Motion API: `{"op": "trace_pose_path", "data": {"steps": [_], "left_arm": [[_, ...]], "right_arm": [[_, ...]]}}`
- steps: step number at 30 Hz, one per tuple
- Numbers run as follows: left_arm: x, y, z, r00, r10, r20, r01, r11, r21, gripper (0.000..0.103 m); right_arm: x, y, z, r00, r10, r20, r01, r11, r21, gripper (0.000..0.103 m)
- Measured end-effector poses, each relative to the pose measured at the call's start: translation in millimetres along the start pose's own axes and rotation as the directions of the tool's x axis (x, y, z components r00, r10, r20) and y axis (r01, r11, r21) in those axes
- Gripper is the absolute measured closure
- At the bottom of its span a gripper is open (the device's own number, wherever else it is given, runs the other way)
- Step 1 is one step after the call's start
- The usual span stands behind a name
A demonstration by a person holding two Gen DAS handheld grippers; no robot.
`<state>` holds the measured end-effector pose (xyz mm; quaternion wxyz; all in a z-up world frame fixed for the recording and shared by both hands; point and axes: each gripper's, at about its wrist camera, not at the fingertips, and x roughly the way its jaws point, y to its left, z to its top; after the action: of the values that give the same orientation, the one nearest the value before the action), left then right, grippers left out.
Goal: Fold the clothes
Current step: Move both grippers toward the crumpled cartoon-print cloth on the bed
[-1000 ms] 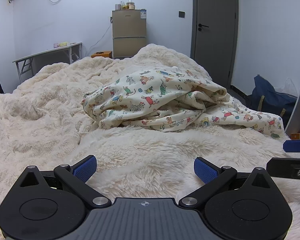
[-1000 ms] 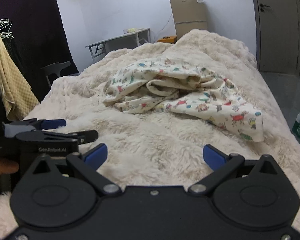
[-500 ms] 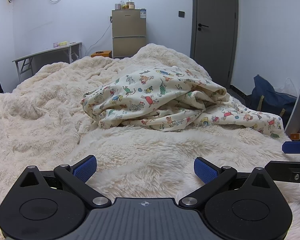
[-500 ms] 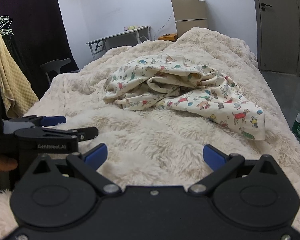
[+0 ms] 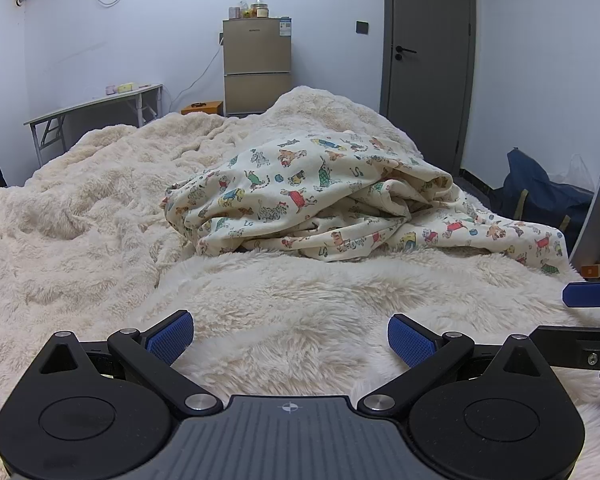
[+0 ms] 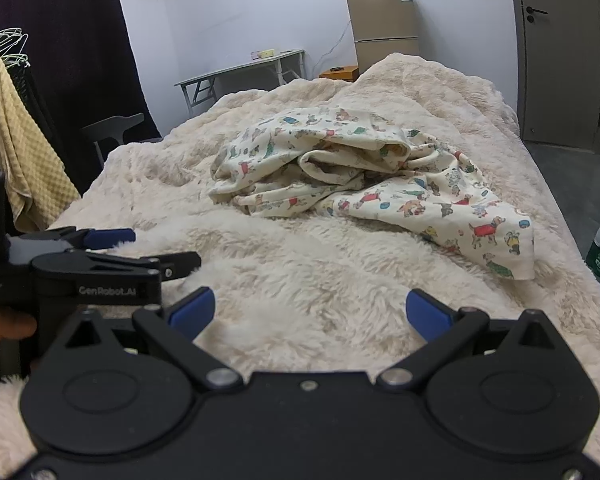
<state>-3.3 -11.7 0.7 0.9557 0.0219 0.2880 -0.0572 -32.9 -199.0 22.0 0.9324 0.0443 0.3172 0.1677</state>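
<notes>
Garment (image 5: 312, 196) lies crumpled mid-bed on fluffy blanket (image 5: 100, 216), well ahead of both grippers. Left gripper (image 5: 290, 338) & right gripper (image 6: 310, 312) both wide, empty. Prob light, soft, floppy; best grabbed at flat corner (image 6: 508, 248) w/ right.

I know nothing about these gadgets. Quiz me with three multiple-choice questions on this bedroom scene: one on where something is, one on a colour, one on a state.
1. Where does the printed garment lie?
A. on the fluffy blanket
B. on the folding table
C. on the floor

2. What colour are the fingertips of the left gripper?
A. red
B. blue
C. green

3. How is the right gripper?
A. shut on cloth
B. open, holding nothing
C. shut, empty

Answers:
1 A, it lies crumpled on the cream blanket.
2 B, both pads are blue.
3 B, its fingers stand wide apart over bare blanket.
</notes>
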Motion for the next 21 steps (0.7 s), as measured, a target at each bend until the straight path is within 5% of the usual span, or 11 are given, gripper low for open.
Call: {"op": "trace_pose_path", "data": {"steps": [12,16,21], "left_arm": [[0,0,1,1.0,-0.005,-0.004,0.005,1.0,0.006,0.0],[0,3,15,0.998,-0.065,0.014,0.064,0.996,0.054,0.0],[-4,20,45,0.971,-0.081,0.223,0.045,0.985,0.165,0.0]], "right_arm": [[2,1,1,1.0,0.007,-0.012,-0.007,1.0,-0.014,0.0],[-3,-1,7,1.0,0.001,0.01,-0.001,1.0,-0.02,0.0],[-13,-11,29,0.995,-0.053,0.083,0.057,0.997,-0.048,0.0]]}}
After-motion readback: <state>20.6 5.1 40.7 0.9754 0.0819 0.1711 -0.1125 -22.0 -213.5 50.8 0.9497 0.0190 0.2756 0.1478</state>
